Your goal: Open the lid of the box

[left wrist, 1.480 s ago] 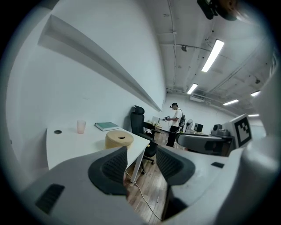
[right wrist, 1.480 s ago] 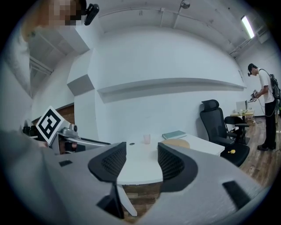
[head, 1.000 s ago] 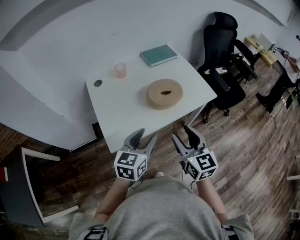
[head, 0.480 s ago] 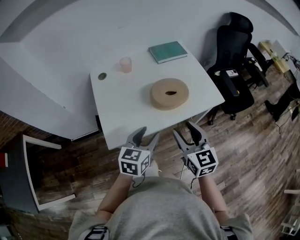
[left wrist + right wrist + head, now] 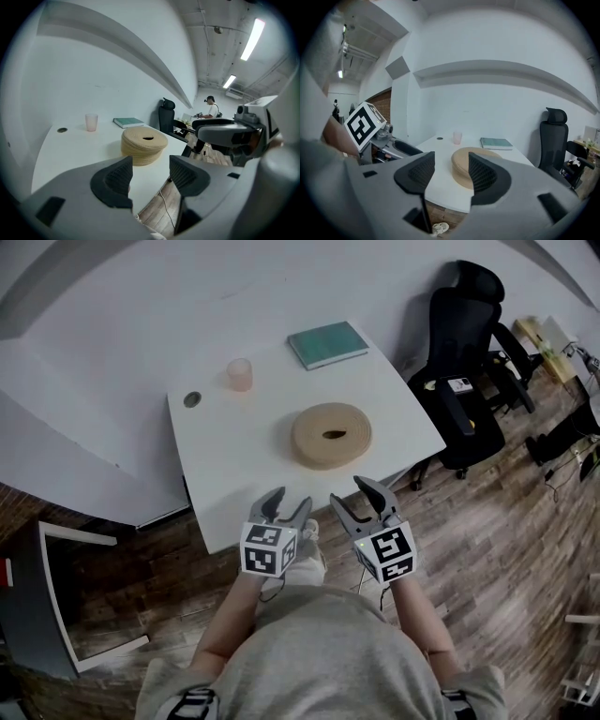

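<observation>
Two grippers, head view: the left gripper (image 5: 289, 504) and the right gripper (image 5: 352, 495) are hovering side by side at the near edge of the white tabletop (image 5: 234, 460), both pointing toward the box (image 5: 330, 435).
Box, head view: the round tan box is sitting near the middle of the tabletop with its lid on, clear of both grippers.
Other things, head view: a pink cup (image 5: 240, 374) and a green book (image 5: 326, 343) are resting farther back on the tabletop.
Left gripper view: the jaws are standing wide and have just been opening, with nothing between them; the box (image 5: 144, 145) is lying ahead, untouched.
Right gripper view: the jaws are standing well apart, gripping nothing; the box (image 5: 459, 168) is showing through the gap between them, farther along the tabletop.
</observation>
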A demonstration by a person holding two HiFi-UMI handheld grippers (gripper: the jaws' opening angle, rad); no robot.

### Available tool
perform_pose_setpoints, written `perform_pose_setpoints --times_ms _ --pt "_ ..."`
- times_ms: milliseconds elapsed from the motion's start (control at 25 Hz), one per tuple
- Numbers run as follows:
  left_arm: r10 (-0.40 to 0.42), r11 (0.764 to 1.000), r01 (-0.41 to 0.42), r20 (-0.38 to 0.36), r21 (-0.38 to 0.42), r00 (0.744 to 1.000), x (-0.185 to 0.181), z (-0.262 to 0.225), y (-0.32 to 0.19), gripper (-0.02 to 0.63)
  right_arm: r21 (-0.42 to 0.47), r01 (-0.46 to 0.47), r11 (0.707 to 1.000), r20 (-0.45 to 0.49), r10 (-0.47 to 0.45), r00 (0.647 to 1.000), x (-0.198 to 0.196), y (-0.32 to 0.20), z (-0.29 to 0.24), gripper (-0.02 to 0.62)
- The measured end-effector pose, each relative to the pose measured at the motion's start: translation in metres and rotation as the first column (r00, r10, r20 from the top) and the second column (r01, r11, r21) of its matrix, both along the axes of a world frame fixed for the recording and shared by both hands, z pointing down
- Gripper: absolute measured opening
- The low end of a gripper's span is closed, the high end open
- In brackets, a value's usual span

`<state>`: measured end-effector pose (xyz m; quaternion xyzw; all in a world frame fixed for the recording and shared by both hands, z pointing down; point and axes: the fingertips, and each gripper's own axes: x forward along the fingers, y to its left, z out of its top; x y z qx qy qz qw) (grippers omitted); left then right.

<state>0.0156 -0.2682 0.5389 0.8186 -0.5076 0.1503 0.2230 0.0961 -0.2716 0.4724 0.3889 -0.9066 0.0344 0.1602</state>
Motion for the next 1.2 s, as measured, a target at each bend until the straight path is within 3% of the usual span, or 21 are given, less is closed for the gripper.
perform_pose_setpoints --times_ms 520,760,1000,1200 --pt "0.01 0.996 -0.003 0.088 -0.085 0.996 0.0 0.056 -0.076 0.241 -0.083 0.127 0.988 -0.212 -0.142 0.967 -0.02 -0.066 0.058 0.222" --pt "0.069 0.991 -0.049 0.162 -0.124 0.984 0.003 0.081 -0.1 0.259 -0.145 0.17 0.975 -0.288 -0.206 0.935 -0.026 -0.086 0.083 0.222" --pt "0.106 0.988 -0.078 0.213 -0.136 0.971 0.005 0.098 -0.119 0.282 -0.161 0.235 0.958 -0.36 -0.279 0.89 -0.039 -0.098 0.098 0.222" --pt "0.125 0.987 -0.098 0.224 -0.128 0.967 0.006 0.105 -0.131 0.296 -0.177 0.293 0.939 -0.441 -0.342 0.83 -0.044 -0.105 0.112 0.222"
